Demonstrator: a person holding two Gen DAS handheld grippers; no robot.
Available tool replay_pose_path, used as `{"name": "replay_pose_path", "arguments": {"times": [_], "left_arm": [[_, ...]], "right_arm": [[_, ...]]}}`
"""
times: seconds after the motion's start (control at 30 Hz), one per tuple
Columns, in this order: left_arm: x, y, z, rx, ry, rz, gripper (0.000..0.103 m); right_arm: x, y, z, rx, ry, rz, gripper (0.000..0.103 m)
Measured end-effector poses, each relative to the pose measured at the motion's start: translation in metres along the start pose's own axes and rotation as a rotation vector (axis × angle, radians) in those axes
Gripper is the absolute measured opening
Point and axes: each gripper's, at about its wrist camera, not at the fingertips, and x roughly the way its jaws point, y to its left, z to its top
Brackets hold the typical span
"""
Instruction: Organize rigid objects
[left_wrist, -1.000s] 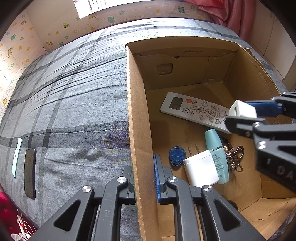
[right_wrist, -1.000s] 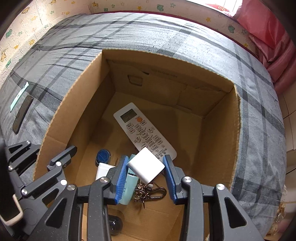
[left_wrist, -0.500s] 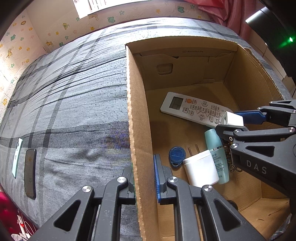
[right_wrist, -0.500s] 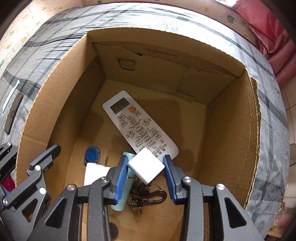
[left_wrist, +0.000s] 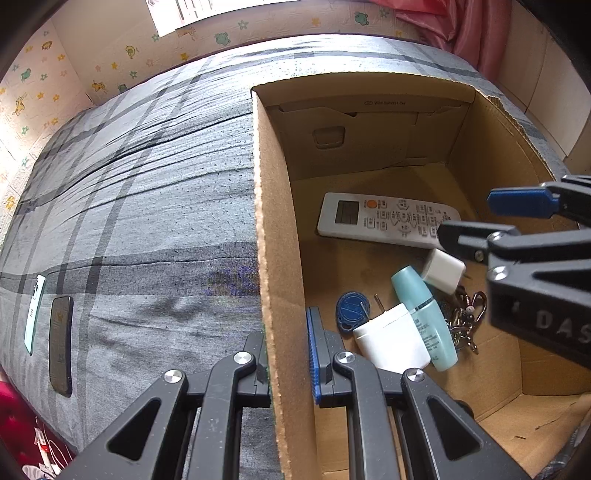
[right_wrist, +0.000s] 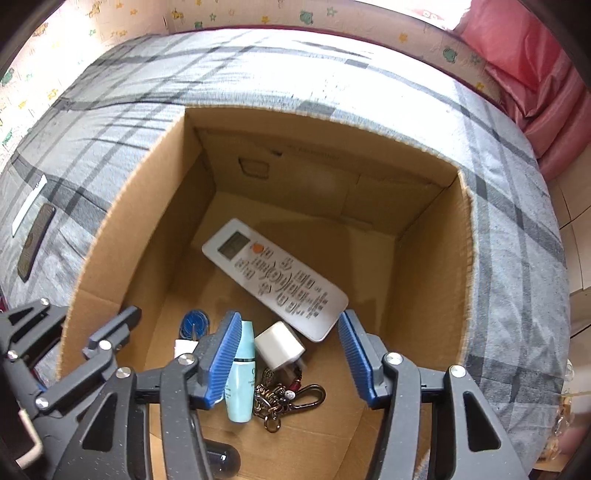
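Observation:
A cardboard box (left_wrist: 275, 229) (right_wrist: 122, 236) sits on a grey plaid bed. My left gripper (left_wrist: 288, 350) is shut on the box's left wall. My right gripper (right_wrist: 288, 354) (left_wrist: 476, 218) is open and empty above the box floor. A small white charger cube (right_wrist: 279, 345) (left_wrist: 443, 269) lies below it, leaning on a teal bottle (right_wrist: 242, 373) (left_wrist: 424, 314) and a keyring (right_wrist: 284, 398). A white remote (right_wrist: 275, 277) (left_wrist: 388, 218), a larger white plug (left_wrist: 391, 339) and a blue tag (left_wrist: 351, 308) (right_wrist: 195, 321) also lie in the box.
A dark phone (left_wrist: 61, 343) (right_wrist: 35, 240) and a white phone (left_wrist: 35, 314) (right_wrist: 29, 203) lie on the bed left of the box. A dark round object (right_wrist: 221, 458) sits at the box's near end. Pink fabric (right_wrist: 535, 92) is at the right.
My right gripper has opened and let go of the small white charger cube, which now lies in the box. The right gripper has lifted a little. The left gripper has not moved.

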Motion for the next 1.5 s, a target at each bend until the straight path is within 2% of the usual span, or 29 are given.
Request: {"name": "replay_pose_path", "arguments": {"times": [0.17, 0.27, 0.5, 0.8, 0.97, 1.27, 1.33, 1.37, 1.4, 1.47, 1.5], "left_arm": [[0.0, 0.0, 0.0, 0.0, 0.001, -0.001, 0.014], [0.0, 0.0, 0.001, 0.002, 0.002, 0.002, 0.014], [-0.001, -0.002, 0.001, 0.007, 0.003, 0.007, 0.014], [-0.001, -0.003, 0.001, 0.007, 0.001, 0.006, 0.014], [-0.001, -0.002, 0.001, 0.007, 0.002, 0.006, 0.014], [-0.003, -0.004, 0.004, 0.012, 0.009, 0.023, 0.017], [-0.006, -0.005, 0.006, 0.009, 0.006, 0.036, 0.026], [-0.008, -0.005, 0.007, 0.003, 0.005, 0.041, 0.046], [-0.011, -0.005, 0.008, -0.006, 0.001, 0.038, 0.072], [-0.019, -0.005, 0.009, -0.019, -0.022, 0.035, 0.091], [-0.023, -0.006, 0.009, -0.02, -0.038, 0.045, 0.092]], "right_arm": [[-0.021, -0.007, 0.001, 0.028, -0.032, -0.001, 0.06], [-0.035, -0.014, 0.004, 0.055, -0.047, -0.001, 0.066], [-0.062, -0.03, 0.002, 0.105, -0.08, -0.039, 0.069], [-0.086, -0.051, -0.018, 0.152, -0.112, -0.067, 0.084], [-0.094, -0.061, -0.032, 0.176, -0.125, -0.099, 0.103], [-0.089, -0.067, -0.044, 0.191, -0.105, -0.1, 0.103], [-0.091, -0.066, -0.045, 0.186, -0.111, -0.102, 0.103], [-0.091, -0.066, -0.045, 0.182, -0.113, -0.096, 0.103], [-0.092, -0.065, -0.046, 0.181, -0.114, -0.094, 0.103], [-0.094, -0.066, -0.047, 0.181, -0.115, -0.096, 0.103], [-0.095, -0.067, -0.047, 0.184, -0.118, -0.095, 0.103]]}}
